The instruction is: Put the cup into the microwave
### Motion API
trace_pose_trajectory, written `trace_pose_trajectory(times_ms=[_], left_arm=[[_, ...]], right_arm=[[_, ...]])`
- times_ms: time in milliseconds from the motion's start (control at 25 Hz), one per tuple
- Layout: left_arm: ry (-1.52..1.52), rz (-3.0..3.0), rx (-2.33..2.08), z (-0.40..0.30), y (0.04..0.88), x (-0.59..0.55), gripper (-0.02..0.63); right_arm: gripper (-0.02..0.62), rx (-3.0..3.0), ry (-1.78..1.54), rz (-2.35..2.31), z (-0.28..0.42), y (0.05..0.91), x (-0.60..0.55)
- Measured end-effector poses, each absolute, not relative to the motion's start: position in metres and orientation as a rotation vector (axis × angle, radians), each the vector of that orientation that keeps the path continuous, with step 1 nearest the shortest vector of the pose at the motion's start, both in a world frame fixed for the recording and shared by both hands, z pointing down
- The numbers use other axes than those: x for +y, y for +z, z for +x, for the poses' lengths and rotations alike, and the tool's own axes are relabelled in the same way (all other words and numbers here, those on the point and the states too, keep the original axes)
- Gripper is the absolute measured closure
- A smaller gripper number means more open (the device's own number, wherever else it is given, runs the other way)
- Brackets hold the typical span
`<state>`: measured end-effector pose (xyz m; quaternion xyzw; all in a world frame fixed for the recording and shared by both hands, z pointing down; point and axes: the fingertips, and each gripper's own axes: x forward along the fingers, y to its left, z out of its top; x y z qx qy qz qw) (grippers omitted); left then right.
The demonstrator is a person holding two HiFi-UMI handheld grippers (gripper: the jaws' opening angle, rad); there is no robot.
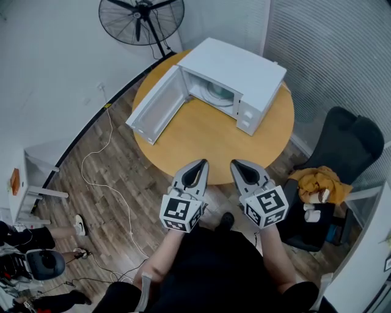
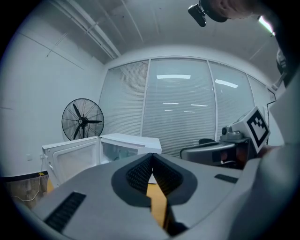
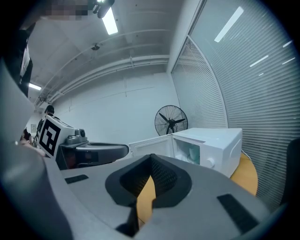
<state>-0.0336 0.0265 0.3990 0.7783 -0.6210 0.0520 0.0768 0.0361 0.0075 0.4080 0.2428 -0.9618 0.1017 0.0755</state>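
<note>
A white microwave (image 1: 235, 76) stands at the far side of the round wooden table (image 1: 201, 137), its door (image 1: 156, 107) swung open to the left. Inside the cavity a pale cup (image 3: 193, 153) shows, and from above it is only a light shape (image 1: 215, 90). My left gripper (image 1: 200, 164) and right gripper (image 1: 235, 164) hover side by side over the table's near edge, both pointing at the microwave. Both are shut with nothing between the pads. In the left gripper view the closed fingertips (image 2: 151, 157) sit before the open microwave (image 2: 124, 145).
A black floor fan (image 1: 142, 18) stands behind the table. A black chair (image 1: 342, 147) with a yellow cloth (image 1: 317, 180) is at the right. A white cable (image 1: 104, 177) trails over the wooden floor at the left, near a white shelf (image 1: 36, 165).
</note>
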Motion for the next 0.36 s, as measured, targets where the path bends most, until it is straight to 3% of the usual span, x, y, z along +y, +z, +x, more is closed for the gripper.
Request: trace_pose_trajectory(times_ms=[360], left_arm=[[0.149,2.335,-1.847,-0.0342,0.4019,0.0367,0.607]], right_arm=[[0.586,-2.869,0.302,0.751,0.0363,0.4092,0.0188]])
